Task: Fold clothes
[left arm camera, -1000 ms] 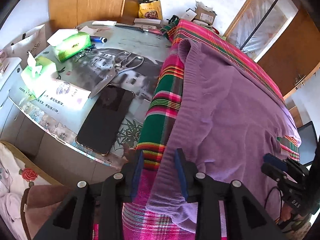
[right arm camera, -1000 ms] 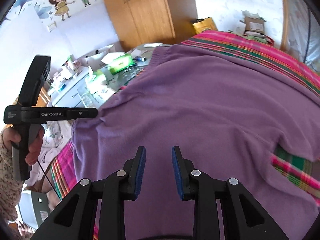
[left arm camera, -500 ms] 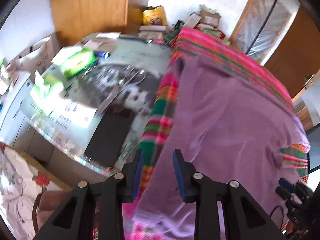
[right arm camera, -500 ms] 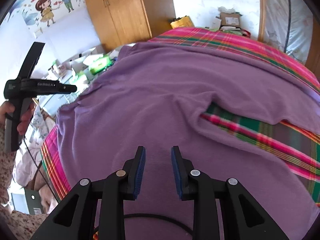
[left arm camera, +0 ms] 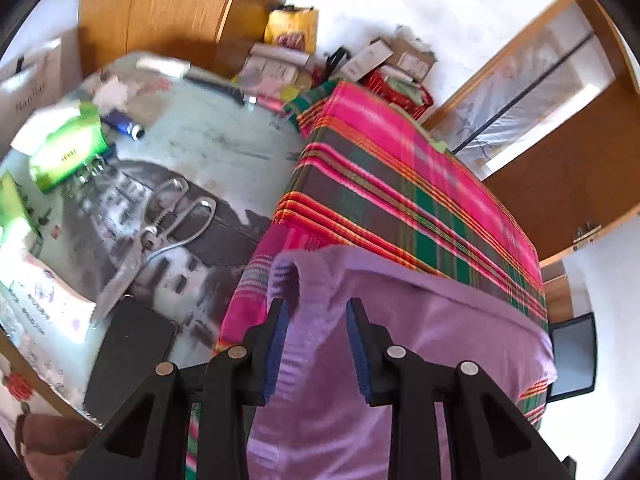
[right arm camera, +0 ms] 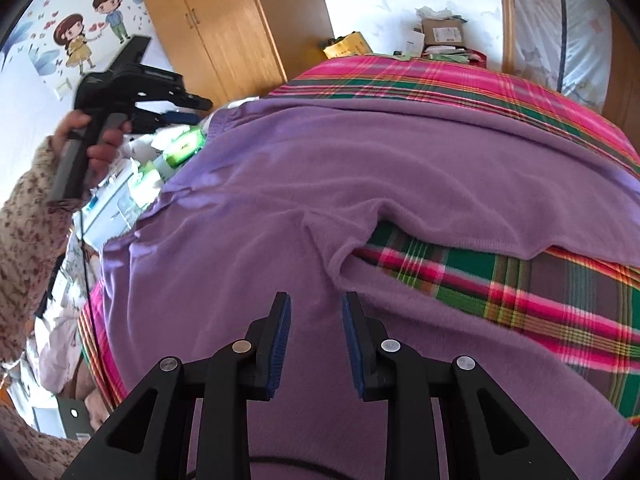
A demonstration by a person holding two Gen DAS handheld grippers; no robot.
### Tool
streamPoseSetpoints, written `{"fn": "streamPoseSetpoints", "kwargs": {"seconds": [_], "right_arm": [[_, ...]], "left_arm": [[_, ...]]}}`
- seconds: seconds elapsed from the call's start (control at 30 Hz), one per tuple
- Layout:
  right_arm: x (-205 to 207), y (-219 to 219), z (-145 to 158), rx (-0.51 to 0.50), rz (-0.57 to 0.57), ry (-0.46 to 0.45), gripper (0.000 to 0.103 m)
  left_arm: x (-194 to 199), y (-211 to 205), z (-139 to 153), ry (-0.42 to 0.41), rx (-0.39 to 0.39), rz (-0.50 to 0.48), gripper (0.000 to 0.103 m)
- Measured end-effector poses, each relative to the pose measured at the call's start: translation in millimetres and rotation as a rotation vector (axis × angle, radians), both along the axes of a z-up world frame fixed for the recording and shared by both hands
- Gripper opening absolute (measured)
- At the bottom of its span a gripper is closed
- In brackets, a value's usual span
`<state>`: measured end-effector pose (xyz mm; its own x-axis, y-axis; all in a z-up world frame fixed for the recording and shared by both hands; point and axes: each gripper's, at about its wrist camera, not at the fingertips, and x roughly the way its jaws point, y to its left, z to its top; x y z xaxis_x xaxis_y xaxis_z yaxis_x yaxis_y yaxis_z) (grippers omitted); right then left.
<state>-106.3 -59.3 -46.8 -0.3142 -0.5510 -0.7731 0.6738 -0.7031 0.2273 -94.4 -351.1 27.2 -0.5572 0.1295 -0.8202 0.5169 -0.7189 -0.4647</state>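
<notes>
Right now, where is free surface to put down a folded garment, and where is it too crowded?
The plaid blanket beyond the purple sweater is bare up to the boxes at its far end. The side table is crowded: scissors, phone, tissue packs.

Little can be read. In the left wrist view, far left of the tool, a white paper bag (left arm camera: pixel 30 92) bears blurred dark lettering that cannot be made out, and the green tissue pack (left arm camera: pixel 68 152) on the desk (left arm camera: pixel 224 148) carries print too smeared to read.
</notes>
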Motion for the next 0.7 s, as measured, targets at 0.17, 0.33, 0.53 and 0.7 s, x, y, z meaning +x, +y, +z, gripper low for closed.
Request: {"fn": "streamPoseSetpoints", "kwargs": {"seconds": [0.17, 0.33, 0.53, 0.7], "right_arm": [[-10, -8, -1, -0.01, 0.002, -0.012, 0.028], [-19, -16, -3, -0.01, 0.006, -0.021, 0.03], [-28, -22, 3, -0.037, 0.008, -0.014, 0.03], [-34, -25, 5, -0.046, -0.003, -0.01, 0.03]], "left_arm": [[-5, -17, -17, 0.007, 0.091, 0.043, 0.031], [-11, -18, -22, 0.026, 0.139, 0.019, 0.031], [-23, -21, -29, 0.032, 0.18, 0.026, 0.02], [-25, -32, -30, 0.064, 0.156, 0.067, 0.006]]}}
